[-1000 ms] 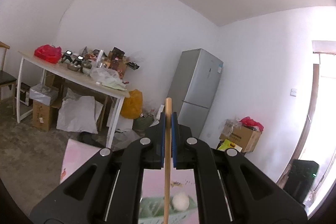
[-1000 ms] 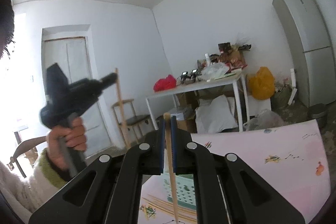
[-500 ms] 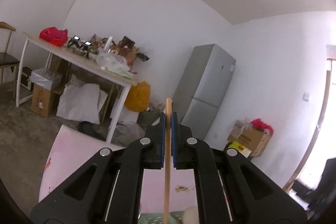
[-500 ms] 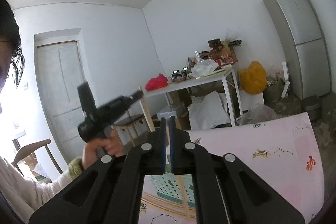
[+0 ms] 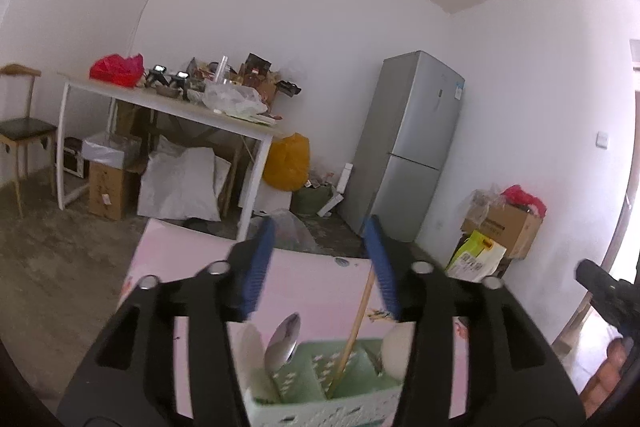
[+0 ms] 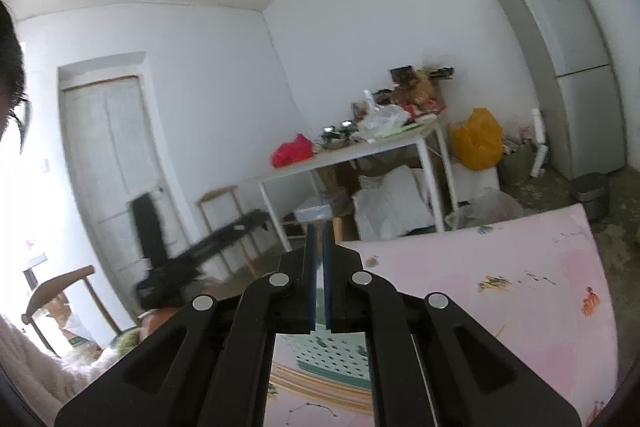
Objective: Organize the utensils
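Note:
A mint green utensil basket (image 5: 320,401) stands on the pink table (image 5: 320,279) just below my left gripper (image 5: 320,223). Its jaws are opening, and the blue pads (image 5: 258,263) stand apart. A wooden chopstick (image 5: 354,331) stands loose in the basket and leans toward the right pad. A metal spoon (image 5: 285,339) and white spoons (image 5: 394,351) also stand in the basket. My right gripper (image 6: 319,227) is shut with nothing between its pads, above the basket (image 6: 332,355). The left gripper (image 6: 188,267) shows blurred at the left of the right wrist view.
Wooden sticks (image 6: 320,385) lie on the pink table (image 6: 500,267) beside the basket. Behind stand a cluttered white table (image 5: 168,107), a grey fridge (image 5: 412,147), cardboard boxes (image 5: 504,227) and a chair (image 5: 24,131). A person's hand (image 5: 608,383) holds the right gripper at the lower right edge.
My left gripper sank toward the basket and opened, letting go of the chopstick, which now stands in the basket. The chopstick seen between the right pads a second ago is gone.

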`<action>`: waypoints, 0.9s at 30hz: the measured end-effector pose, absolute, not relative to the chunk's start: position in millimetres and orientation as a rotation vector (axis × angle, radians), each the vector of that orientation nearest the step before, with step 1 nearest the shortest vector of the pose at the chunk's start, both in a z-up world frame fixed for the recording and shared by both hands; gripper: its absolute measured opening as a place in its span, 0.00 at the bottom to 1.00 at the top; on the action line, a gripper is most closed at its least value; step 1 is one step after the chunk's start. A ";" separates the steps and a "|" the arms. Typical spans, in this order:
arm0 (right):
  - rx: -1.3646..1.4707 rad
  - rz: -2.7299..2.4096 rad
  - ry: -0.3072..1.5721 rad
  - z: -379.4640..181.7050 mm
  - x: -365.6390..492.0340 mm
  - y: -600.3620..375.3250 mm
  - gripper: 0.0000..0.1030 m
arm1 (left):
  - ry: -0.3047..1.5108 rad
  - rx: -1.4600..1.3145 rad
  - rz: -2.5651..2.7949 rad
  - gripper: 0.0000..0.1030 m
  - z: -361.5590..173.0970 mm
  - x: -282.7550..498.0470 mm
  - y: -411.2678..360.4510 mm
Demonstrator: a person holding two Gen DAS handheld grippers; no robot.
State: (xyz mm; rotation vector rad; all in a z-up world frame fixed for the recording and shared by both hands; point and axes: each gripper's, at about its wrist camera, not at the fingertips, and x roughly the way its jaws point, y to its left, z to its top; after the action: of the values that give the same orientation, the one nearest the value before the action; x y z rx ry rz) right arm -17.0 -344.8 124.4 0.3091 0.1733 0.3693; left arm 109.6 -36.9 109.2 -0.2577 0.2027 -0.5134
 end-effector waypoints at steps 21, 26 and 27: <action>0.531 -0.136 0.946 -40.7 131.6 -413.2 0.35 | 0.519 -0.132 -0.517 0.81 10.3 13.5 19.4; 0.396 -0.239 1.036 -58.4 166.7 -407.5 0.32 | 0.605 -0.153 -0.484 0.82 -19.7 4.3 25.4; 0.381 -0.249 1.051 -62.0 170.0 -406.1 0.30 | 0.617 -0.166 -0.481 0.82 -23.5 3.6 26.8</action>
State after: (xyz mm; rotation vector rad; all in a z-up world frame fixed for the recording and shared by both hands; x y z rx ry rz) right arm 170.0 -406.1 -61.9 0.3812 1.0510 -0.2491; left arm 3.6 26.8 -23.5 -0.1664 0.6166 -0.4810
